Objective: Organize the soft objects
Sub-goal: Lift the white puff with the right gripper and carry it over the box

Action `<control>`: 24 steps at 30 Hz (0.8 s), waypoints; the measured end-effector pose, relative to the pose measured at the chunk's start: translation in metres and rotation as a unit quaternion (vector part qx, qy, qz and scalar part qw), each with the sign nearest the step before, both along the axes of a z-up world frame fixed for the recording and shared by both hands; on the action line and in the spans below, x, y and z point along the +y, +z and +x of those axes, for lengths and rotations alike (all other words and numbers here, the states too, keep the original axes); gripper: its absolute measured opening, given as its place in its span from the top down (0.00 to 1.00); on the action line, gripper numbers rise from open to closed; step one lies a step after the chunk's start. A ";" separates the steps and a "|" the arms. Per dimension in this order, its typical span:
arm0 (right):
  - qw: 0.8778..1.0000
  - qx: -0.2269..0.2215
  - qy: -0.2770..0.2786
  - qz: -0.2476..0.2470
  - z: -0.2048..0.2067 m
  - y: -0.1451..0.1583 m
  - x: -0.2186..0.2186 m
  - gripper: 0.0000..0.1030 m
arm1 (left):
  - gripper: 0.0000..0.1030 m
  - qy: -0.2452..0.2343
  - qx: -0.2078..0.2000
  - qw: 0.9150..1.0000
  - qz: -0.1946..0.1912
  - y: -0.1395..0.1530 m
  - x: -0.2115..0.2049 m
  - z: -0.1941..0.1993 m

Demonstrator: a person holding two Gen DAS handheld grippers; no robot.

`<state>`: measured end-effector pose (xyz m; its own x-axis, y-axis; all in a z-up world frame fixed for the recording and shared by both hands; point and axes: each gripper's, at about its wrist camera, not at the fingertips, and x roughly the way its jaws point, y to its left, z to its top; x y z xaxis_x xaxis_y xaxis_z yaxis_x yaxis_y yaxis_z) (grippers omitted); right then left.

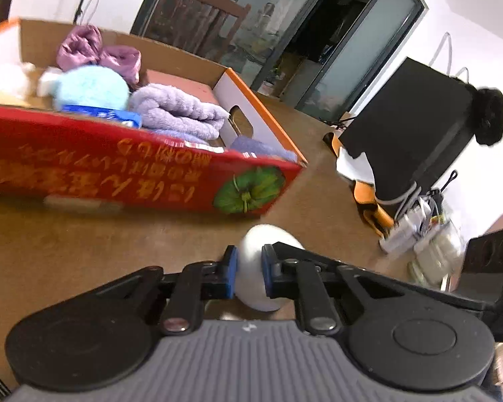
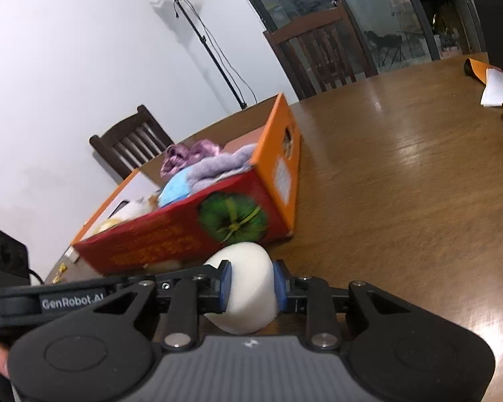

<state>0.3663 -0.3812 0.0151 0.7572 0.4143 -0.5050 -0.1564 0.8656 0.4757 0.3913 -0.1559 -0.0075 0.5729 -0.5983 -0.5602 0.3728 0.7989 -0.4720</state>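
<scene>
A red and orange cardboard box (image 1: 124, 174) stands on the brown table; it also shows in the right wrist view (image 2: 171, 238). It holds a lilac towel (image 1: 177, 110), a light blue plush (image 1: 90, 87), a purple satin cloth (image 1: 94, 50) and pale plush items. My left gripper (image 1: 248, 273) is shut on a white soft egg-shaped object (image 1: 255, 288), held just in front of the box's near wall. My right gripper (image 2: 251, 284) is shut on a white soft rounded object (image 2: 248, 288), close to the box's near corner.
A black box (image 1: 409, 134) with orange and white wrapping (image 1: 358, 171) and cables stands at the table's right. Wooden chairs (image 2: 318, 50) stand behind the table. A light stand (image 2: 198, 33) is by the wall. The left gripper's body (image 2: 50, 301) sits left of my right gripper.
</scene>
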 end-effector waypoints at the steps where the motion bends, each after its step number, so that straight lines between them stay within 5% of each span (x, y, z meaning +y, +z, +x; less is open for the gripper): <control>1: 1.000 -0.006 0.000 -0.013 -0.012 0.004 0.009 0.76 | 0.85 0.003 -0.005 1.000 -0.002 0.004 0.007 -0.015; 7: 0.999 -0.038 0.028 0.015 -0.101 0.024 0.051 0.76 | 0.85 0.027 -0.028 0.998 -0.046 0.030 0.069 -0.111; 11: 0.996 -0.067 0.052 0.001 -0.130 0.044 0.078 0.76 | 0.85 0.056 -0.062 0.995 -0.056 0.048 0.089 -0.141; 24: 0.992 -0.109 0.064 -0.028 -0.108 0.090 0.110 0.76 | 0.85 0.057 -0.105 0.989 -0.090 0.077 0.116 -0.113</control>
